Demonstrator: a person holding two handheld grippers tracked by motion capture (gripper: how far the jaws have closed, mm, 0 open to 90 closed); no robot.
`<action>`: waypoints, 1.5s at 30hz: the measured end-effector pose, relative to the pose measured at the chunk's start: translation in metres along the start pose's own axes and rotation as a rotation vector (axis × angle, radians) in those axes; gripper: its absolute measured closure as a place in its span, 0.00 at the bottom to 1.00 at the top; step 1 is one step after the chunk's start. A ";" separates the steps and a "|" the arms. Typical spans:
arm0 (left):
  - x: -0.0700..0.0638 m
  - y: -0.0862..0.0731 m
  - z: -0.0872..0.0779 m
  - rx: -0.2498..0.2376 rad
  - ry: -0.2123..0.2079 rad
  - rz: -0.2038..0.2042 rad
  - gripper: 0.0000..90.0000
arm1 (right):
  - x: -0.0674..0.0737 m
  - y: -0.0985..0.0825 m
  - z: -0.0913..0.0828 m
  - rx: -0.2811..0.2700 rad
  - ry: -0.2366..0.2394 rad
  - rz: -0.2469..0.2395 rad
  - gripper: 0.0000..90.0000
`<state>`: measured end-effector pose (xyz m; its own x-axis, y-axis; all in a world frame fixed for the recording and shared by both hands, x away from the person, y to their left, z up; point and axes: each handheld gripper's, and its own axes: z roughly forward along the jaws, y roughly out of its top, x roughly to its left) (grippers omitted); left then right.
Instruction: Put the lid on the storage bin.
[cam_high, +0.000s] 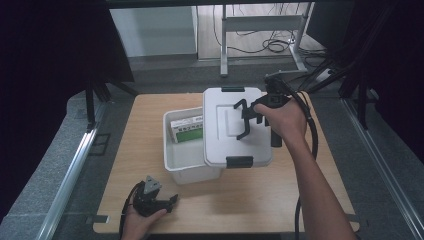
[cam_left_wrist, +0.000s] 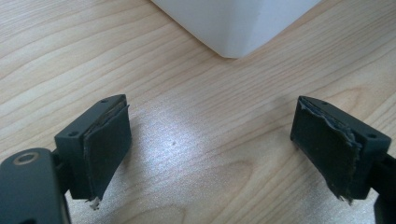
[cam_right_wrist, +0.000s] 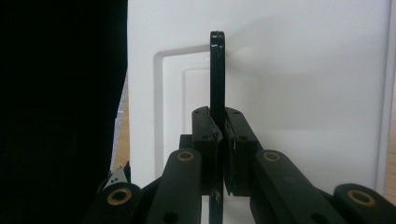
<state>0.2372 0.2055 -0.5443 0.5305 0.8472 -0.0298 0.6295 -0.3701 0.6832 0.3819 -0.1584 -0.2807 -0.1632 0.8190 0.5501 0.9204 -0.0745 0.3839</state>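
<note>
The right tool (cam_right_wrist: 219, 140) is pinched on the lid's thin black handle (cam_right_wrist: 217, 70), the lid (cam_high: 220, 125) hanging askew below it, half over the bin (cam_high: 192, 167), so it could, I think, swing and knock that rim.

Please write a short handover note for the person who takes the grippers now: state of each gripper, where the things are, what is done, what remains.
Right gripper: shut on the lid handle, holding the white lid over the right part of the white box.
Left gripper: open, holding nothing, low over the table near the box corner.
Green-and-white carton: inside the box.
Done: handle gripped; box partly uncovered.
Left: probably seat or remove the lid; direction unclear.
</note>
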 end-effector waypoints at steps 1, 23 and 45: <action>0.000 0.000 0.000 0.000 0.000 0.000 0.14 | 0.001 0.000 0.001 0.000 0.004 0.000 0.94; 0.000 0.000 0.000 0.001 -0.001 0.000 0.14 | 0.024 0.009 0.023 0.024 0.015 -0.017 0.94; 0.000 0.000 0.000 0.000 -0.001 -0.002 0.13 | 0.041 0.019 0.047 0.048 0.009 -0.016 0.94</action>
<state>0.2371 0.2053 -0.5443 0.5295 0.8477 -0.0322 0.6310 -0.3682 0.6828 0.4090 -0.0996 -0.2856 -0.1810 0.8146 0.5511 0.9337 -0.0337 0.3565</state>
